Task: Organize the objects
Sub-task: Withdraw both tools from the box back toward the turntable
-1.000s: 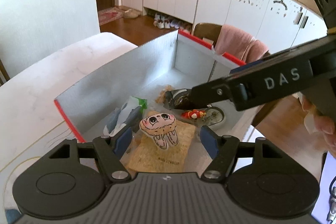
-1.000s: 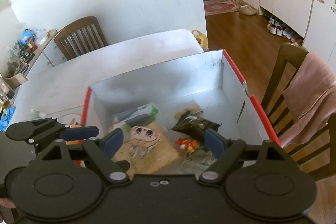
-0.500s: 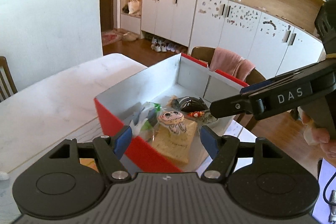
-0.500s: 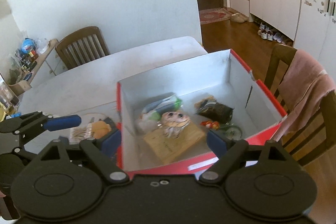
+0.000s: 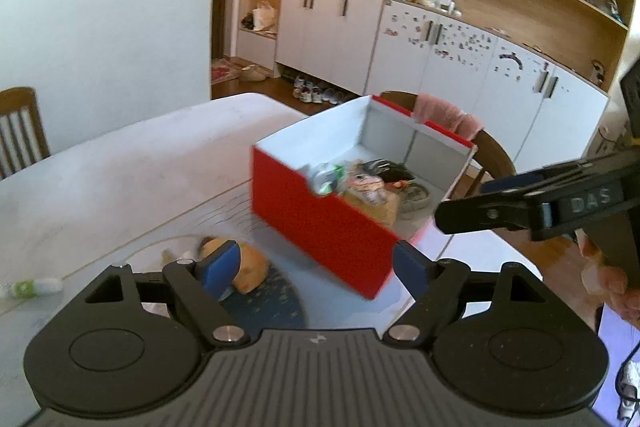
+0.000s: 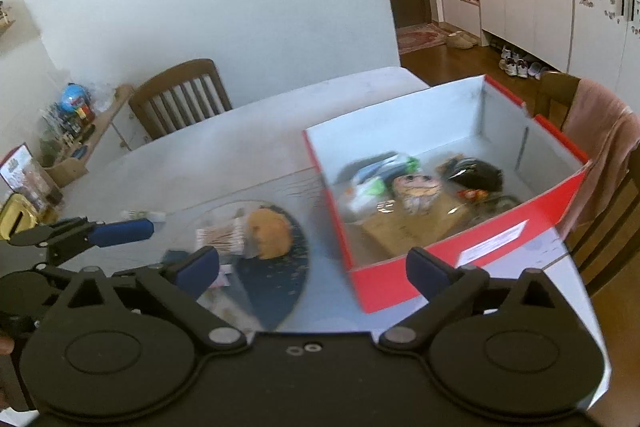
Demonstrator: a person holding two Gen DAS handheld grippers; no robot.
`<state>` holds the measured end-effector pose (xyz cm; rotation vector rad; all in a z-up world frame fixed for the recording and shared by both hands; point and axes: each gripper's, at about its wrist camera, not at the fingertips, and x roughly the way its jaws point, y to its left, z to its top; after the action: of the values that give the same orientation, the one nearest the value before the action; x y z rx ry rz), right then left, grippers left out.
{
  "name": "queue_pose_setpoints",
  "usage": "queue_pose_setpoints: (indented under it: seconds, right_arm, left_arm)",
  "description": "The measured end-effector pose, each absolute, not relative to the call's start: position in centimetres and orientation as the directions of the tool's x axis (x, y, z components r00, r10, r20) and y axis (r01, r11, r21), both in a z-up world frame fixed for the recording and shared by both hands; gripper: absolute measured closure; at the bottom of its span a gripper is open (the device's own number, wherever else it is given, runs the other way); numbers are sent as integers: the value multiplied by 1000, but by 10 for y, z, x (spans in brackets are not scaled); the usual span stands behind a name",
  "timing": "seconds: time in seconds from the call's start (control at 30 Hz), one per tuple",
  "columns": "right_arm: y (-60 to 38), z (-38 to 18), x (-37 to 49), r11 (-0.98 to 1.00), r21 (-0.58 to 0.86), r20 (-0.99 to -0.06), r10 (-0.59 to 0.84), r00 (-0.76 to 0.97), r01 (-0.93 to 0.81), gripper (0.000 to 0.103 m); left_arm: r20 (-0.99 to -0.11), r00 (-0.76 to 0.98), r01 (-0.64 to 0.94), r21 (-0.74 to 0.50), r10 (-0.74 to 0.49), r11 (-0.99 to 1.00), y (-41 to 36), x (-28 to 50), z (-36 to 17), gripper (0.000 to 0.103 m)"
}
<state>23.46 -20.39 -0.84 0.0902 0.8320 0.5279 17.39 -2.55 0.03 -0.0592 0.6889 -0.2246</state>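
My box already holds several things: a small toy, packets, a dark bag. On the table to its left, a bun and a swab pack are left, I think. My left gripper and right gripper are both spread, holding nothing.

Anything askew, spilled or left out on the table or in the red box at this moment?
The red box is upright with its items jumbled loosely inside, nothing spilled. What stands out is outside it: an orange bun-like item and a bundle of sticks on the dark round mat, not boxed yet.
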Motion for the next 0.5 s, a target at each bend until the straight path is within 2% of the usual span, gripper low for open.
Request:
queue_pose_setpoints:
  seconds: [0.07,0.13,0.2,0.5]
  right_arm:
    - [-193,-10,227,861,279,-676,490,550,-425,1]
    - [-182,-11,220,858,267,-677,491,548,-439,1]
    - [-171,-12,215,857,255,-680,488,547,-448,1]
    - [-133,-24,211,856,224,-710,471,524,-466,1]
  left_arm:
    - [-625,748,167,-147,-222,975,-10,166,-2,19]
    - [-633,743,144,-167,-218,975,5,160,-6,14]
    - [-634,745,122,-173,-205,977,19,154,-9,5]
    - [-640,760,21,-148,-112,989,75,135,-26,1]
